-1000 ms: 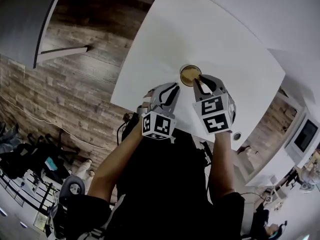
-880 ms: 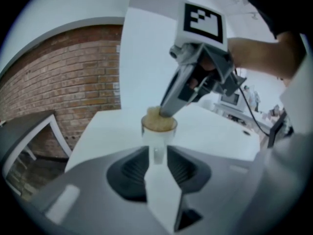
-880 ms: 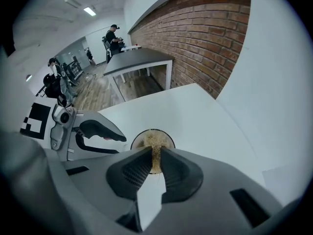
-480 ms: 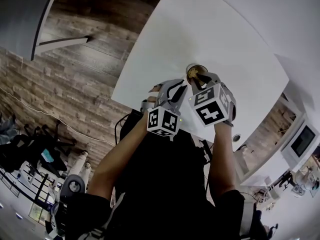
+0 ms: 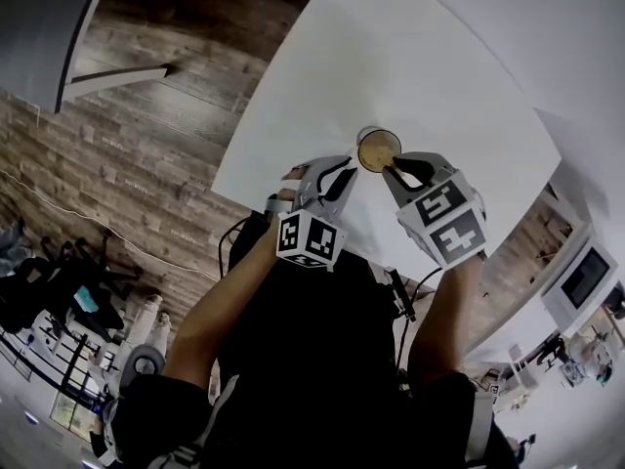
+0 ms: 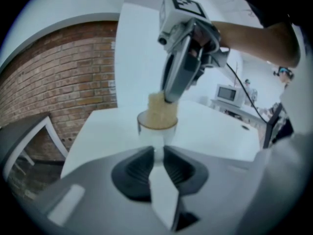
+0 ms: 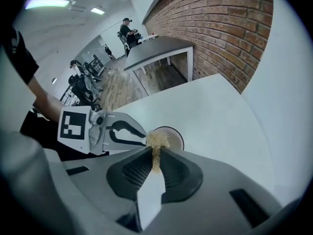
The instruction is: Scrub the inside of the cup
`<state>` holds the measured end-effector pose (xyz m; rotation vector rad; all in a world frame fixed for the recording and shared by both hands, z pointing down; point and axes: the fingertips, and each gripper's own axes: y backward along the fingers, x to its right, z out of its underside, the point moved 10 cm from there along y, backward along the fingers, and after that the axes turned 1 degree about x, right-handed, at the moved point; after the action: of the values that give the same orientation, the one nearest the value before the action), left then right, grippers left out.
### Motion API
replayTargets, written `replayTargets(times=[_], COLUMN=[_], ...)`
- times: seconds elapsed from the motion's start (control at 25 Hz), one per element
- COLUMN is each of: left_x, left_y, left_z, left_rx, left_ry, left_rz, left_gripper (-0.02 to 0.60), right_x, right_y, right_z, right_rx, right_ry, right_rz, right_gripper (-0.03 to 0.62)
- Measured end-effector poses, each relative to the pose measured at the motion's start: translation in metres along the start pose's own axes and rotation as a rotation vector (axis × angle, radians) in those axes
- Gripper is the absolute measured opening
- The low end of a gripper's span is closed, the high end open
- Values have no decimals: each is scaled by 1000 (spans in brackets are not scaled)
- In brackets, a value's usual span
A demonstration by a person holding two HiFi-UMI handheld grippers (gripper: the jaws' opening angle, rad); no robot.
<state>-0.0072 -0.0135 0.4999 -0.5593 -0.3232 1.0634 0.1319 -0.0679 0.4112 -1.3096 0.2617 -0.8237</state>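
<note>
A clear cup point(image 5: 362, 136) stands on the white table point(image 5: 420, 66) with a tan sponge point(image 5: 376, 151) filling its mouth. My left gripper point(image 5: 350, 167) reaches it from the left and is shut on the cup's near wall. In the left gripper view the cup point(image 6: 155, 131) sits just beyond the jaws, and the sponge point(image 6: 160, 109) sticks up out of it. My right gripper point(image 6: 168, 99) comes down from above, shut on the sponge. In the right gripper view the sponge point(image 7: 156, 140) is pinched between the jaws at the cup point(image 7: 174, 137) rim, with the left gripper point(image 7: 143, 137) beside it.
The table's near edge lies under my arms, with wooden floor point(image 5: 176, 96) to the left. A grey table point(image 7: 156, 50) stands by a brick wall point(image 7: 220, 23). A microwave point(image 6: 229, 93) sits at the back, and people stand far off in the right gripper view.
Half a second ago the right gripper was low over the cup, pushing the sponge in. It has since drawn back to the right, and the sponge shows at the cup's mouth. The left gripper holds still.
</note>
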Motion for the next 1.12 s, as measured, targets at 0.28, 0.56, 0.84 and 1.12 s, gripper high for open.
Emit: replayTargets(times=[0.28, 0.56, 0.84, 1.12], left_x=[4, 5, 5, 5], left_y=[6, 7, 7, 6], left_z=[4, 5, 5, 3], left_rx=[0, 2, -1, 0], left_ry=[-6, -23, -20, -23], left_rz=[1, -11, -11, -11], left_gripper=[63, 63, 63, 63], right_x=[-3, 2, 2, -7], right_y=[-22, -53, -28, -11], right_z=[-3, -6, -6, -1], right_rx=[-68, -113, 45, 162], right_ry=[40, -3, -30, -118], right_rz=[-100, -115, 59, 197], right_gripper=[44, 44, 44, 44])
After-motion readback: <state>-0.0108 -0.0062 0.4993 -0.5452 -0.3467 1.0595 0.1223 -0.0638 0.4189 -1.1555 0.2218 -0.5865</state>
